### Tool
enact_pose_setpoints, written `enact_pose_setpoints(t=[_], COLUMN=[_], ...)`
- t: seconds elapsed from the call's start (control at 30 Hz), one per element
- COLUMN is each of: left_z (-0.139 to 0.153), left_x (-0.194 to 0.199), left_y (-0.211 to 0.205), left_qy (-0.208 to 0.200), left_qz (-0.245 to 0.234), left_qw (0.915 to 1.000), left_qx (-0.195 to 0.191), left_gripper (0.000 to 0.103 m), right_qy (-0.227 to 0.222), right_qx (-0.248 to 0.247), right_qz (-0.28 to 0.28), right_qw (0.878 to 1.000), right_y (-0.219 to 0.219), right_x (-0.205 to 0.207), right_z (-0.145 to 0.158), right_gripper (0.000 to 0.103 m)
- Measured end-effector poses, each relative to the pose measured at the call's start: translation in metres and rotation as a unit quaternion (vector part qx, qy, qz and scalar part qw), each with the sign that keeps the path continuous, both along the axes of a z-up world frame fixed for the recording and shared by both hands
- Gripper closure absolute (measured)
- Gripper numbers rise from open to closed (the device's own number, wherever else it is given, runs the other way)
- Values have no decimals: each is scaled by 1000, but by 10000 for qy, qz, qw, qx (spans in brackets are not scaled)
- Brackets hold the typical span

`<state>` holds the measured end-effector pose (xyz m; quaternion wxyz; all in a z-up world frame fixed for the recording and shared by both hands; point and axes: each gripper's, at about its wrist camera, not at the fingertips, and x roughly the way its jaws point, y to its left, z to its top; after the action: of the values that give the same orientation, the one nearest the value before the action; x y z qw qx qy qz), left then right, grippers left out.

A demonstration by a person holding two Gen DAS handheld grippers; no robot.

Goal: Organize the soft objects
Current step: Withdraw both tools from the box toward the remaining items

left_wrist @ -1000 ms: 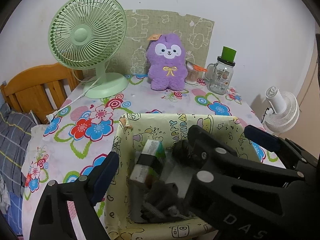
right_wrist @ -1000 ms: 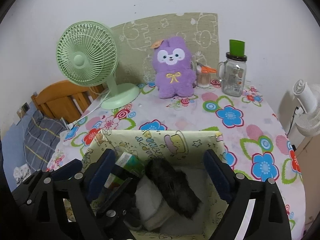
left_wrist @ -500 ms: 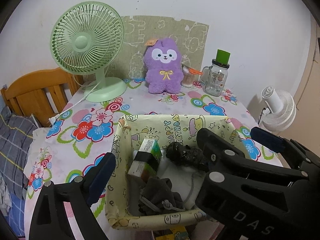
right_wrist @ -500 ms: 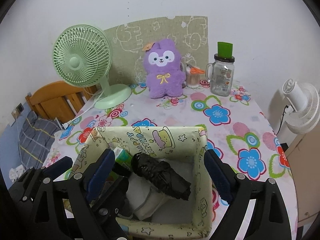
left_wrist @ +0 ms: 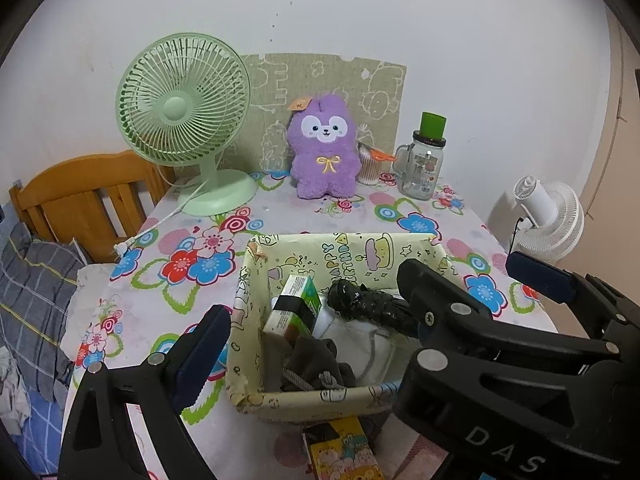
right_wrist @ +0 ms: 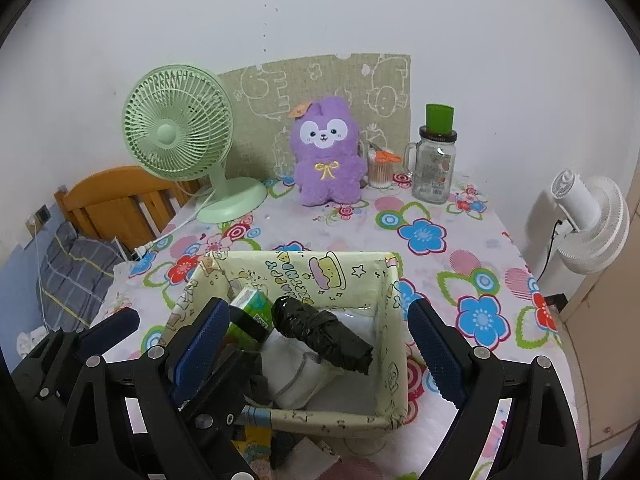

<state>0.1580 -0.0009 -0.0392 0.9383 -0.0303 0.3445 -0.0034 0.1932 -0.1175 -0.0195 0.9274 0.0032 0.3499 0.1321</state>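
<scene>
– So, where do your claws stand?
– Your right claw (right_wrist: 316,344) is spread wide, empty, above the box (right_wrist: 394,360). Your left claw (left_wrist: 360,304) is spread too.
– And the plush toy (right_wrist: 326,152)?
– Upright at twelve o'clock on the table (right_wrist: 460,264).

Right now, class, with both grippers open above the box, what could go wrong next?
1. The black bundle lies loosely on top of the box; a bump from the right gripper might roll it out.
2. The left gripper crowds the same box, so the two could collide.
3. Reaching for the purple toy could knock the glass jar.
</scene>
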Motion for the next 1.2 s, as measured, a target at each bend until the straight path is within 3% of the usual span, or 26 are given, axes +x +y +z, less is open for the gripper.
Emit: enact_pose_setpoints(t=[1.2], left_z=[28], left_x=[-76], left_y=[-18], left_qy=[-455], left_qz=[-132], left_qw=[9988], left_qx=[137], left_gripper=[4], right_qy=[-588], right_qx=[-51], right_qz=[17], right_qw=[9983], right_y=[-19], right_x=[-87], right_z=[38], right_gripper=[10])
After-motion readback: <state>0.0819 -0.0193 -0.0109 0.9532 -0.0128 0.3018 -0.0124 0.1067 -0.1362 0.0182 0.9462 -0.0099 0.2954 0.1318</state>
